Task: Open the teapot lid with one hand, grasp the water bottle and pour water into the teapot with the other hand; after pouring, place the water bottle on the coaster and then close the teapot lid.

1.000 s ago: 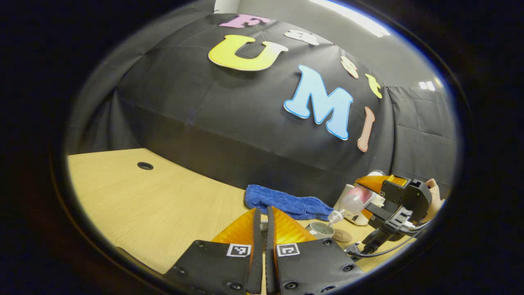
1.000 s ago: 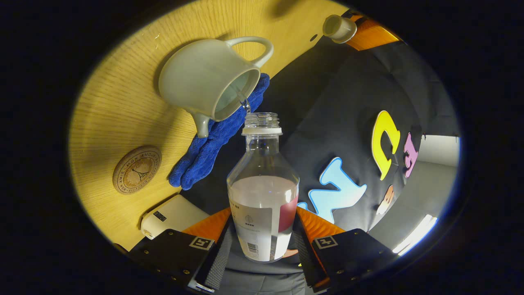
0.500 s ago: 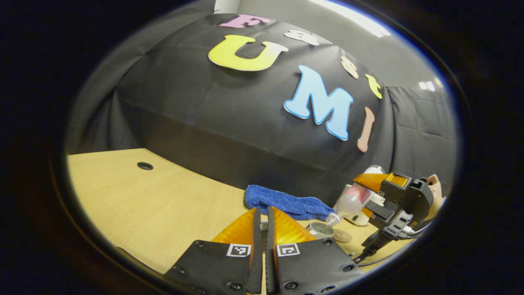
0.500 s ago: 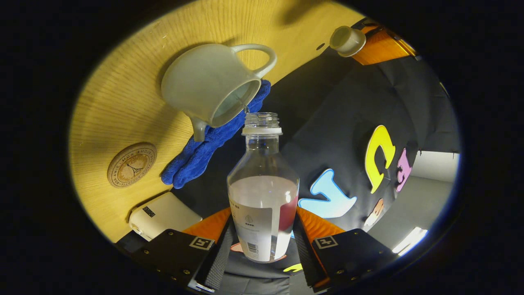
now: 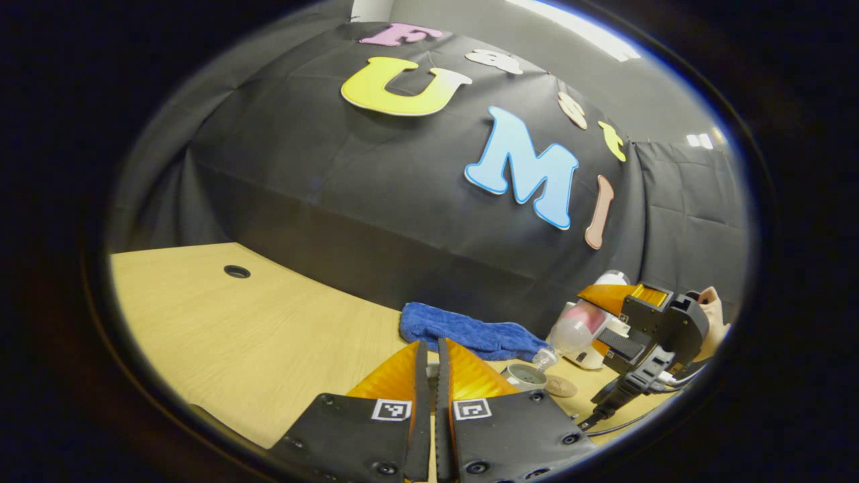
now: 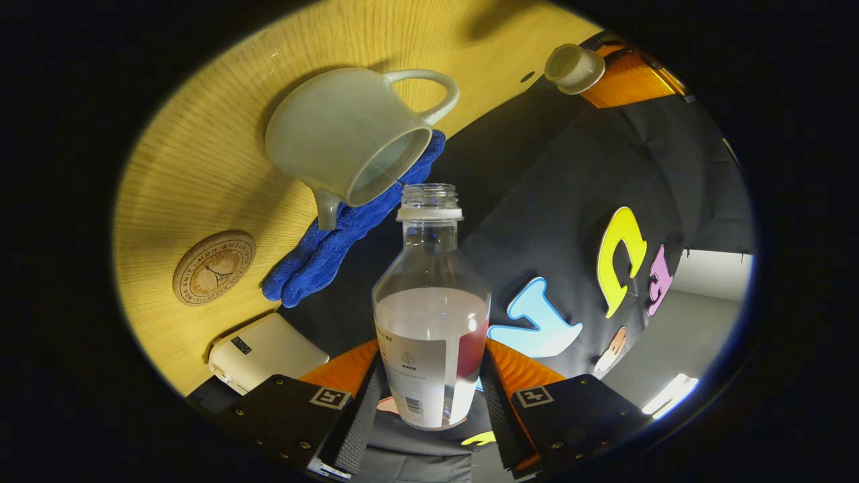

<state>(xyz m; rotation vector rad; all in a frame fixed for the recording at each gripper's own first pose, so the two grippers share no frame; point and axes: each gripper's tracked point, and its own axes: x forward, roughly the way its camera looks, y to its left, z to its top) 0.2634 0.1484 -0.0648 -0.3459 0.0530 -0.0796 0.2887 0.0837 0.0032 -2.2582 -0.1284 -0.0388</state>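
My right gripper [image 6: 433,359] is shut on the clear water bottle [image 6: 431,315], which is uncapped, partly full and tilted. Its mouth sits just over the rim of the open pale teapot [image 6: 342,134]. The round cork coaster [image 6: 213,267] lies on the table beside the teapot's spout. My left gripper [image 5: 429,349] is shut on the teapot lid [image 6: 574,67], held up away from the pot; in the left gripper view the lid is mostly hidden between the fingers. Farther right there, the bottle [image 5: 577,325] leans neck-down over the teapot [image 5: 527,377], beside the coaster [image 5: 561,385].
A blue cloth [image 6: 335,248] lies bunched behind the teapot against the booth wall. A white box [image 6: 265,352] sits near the coaster. The wooden table [image 5: 268,335] has a cable hole [image 5: 237,271] far left. A hand [image 5: 711,312] holds the right gripper.
The bottle has tipped back a little and its mouth has moved toward the teapot's rim. The stream seen earlier has thinned to almost nothing. The left gripper with the lid has stayed put.
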